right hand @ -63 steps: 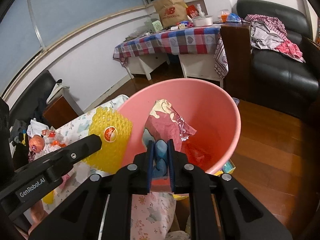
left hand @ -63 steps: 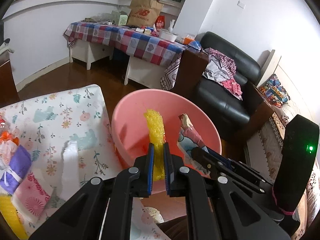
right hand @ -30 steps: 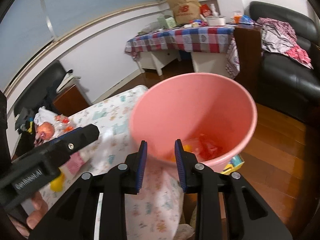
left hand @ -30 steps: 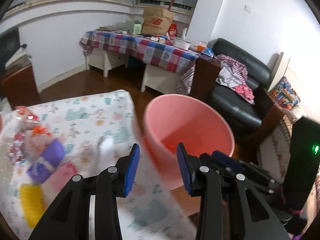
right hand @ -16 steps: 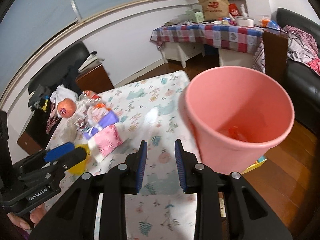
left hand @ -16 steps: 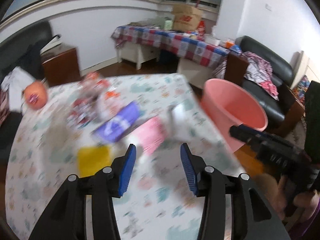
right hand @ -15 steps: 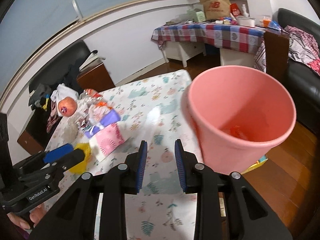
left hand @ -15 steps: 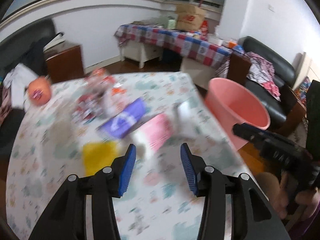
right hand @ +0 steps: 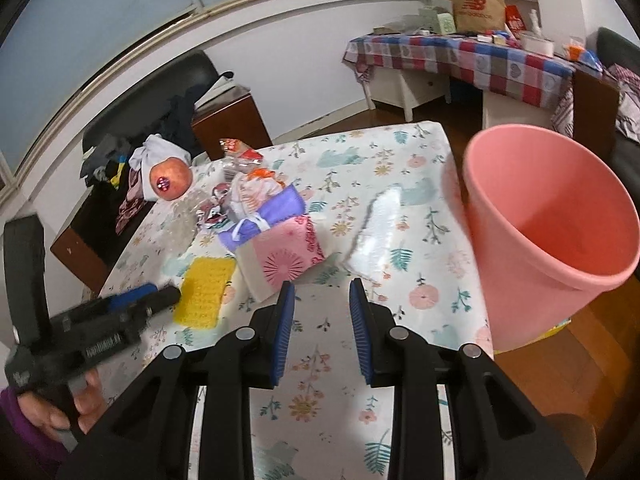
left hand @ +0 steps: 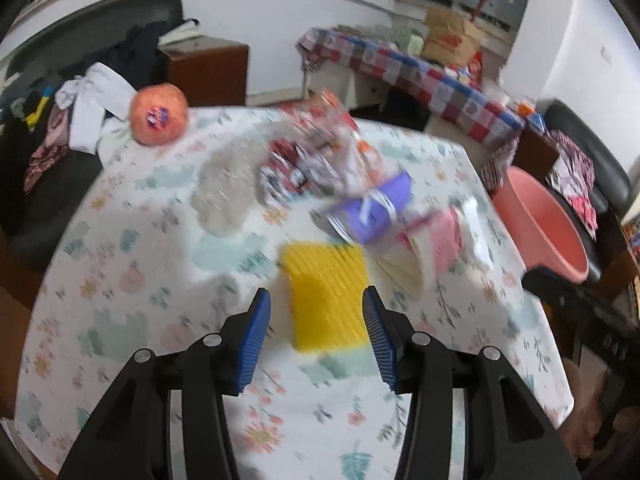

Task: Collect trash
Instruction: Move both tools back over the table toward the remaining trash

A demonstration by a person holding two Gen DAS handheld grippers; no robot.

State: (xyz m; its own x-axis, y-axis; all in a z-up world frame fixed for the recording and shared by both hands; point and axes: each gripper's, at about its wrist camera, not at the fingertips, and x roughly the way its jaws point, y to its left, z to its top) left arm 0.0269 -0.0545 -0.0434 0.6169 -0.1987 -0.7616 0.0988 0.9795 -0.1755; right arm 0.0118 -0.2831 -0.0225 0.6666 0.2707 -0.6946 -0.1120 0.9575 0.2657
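My left gripper [left hand: 316,298] hovers low over the floral table [left hand: 120,320], jaws opening. A yellow foam net [left hand: 326,292] lies on the cloth between its blue pads, and neither pad touches it. Beyond it lie a purple packet [left hand: 372,212], a pink packet [left hand: 444,236] and crumpled wrappers [left hand: 316,160]. My right gripper [right hand: 320,296] is open and empty, just short of the pink packet [right hand: 286,256] and a white wrapper [right hand: 376,236]. The pink bin [right hand: 552,216] stands off the table's right edge. Seen from the right wrist, the left gripper [right hand: 170,293] points at the yellow net [right hand: 204,296].
An orange fruit in a net sleeve [left hand: 158,114] and clear bubble wrap [left hand: 224,192] sit at the far left of the table. Behind are a dark chair with clothes [right hand: 168,120], a checked side table [right hand: 460,56] and a black sofa [left hand: 588,168]. A person's hand [right hand: 84,400] holds the left gripper.
Both grippers let their trash go into the pink bin and swung left over the table. The left jaws have spread wider and now frame the yellow net.
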